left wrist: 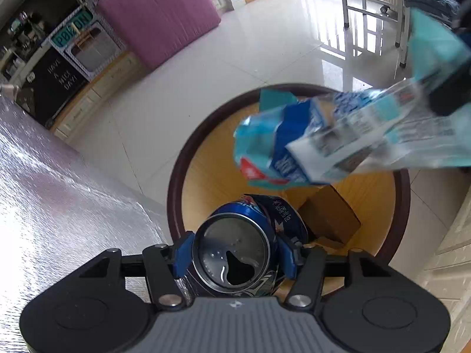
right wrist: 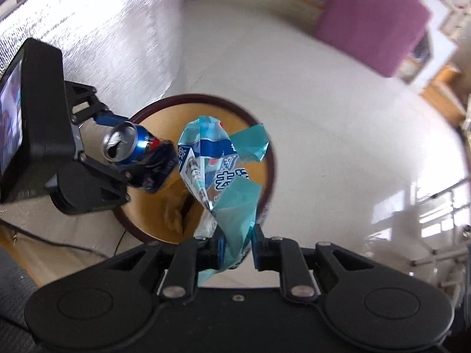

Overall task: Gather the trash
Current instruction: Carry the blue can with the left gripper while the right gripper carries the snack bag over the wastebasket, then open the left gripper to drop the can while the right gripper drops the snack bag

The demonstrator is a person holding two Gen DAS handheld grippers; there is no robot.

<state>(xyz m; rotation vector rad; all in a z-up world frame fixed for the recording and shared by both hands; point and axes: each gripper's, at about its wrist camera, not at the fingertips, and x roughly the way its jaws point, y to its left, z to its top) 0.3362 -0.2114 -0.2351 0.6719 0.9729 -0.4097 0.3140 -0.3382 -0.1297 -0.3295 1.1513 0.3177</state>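
Observation:
A dented blue drink can (left wrist: 235, 264) sits between the blue pads of my left gripper (left wrist: 235, 244), which is shut on it. Below it stands a round bin with a dark brown rim (left wrist: 173, 188) and a yellow inside, where a brown cardboard box (left wrist: 329, 217) lies. My right gripper (right wrist: 238, 244) is shut on a crumpled blue and teal plastic wrapper (right wrist: 212, 161), which hangs over the bin's rim (right wrist: 272, 164). In the right wrist view the left gripper (right wrist: 123, 147) holds the can (right wrist: 132, 144) over the bin's left edge. The wrapper (left wrist: 309, 144) reaches in from the upper right.
A silver foil-covered surface (left wrist: 44, 191) lies close on the bin's left. A purple box (left wrist: 159, 14) and low wooden cabinets (left wrist: 97, 88) stand across the white tiled floor (left wrist: 250, 53). Metal table legs (left wrist: 353, 14) are at the far right. A dark cable (right wrist: 59, 244) lies on the floor.

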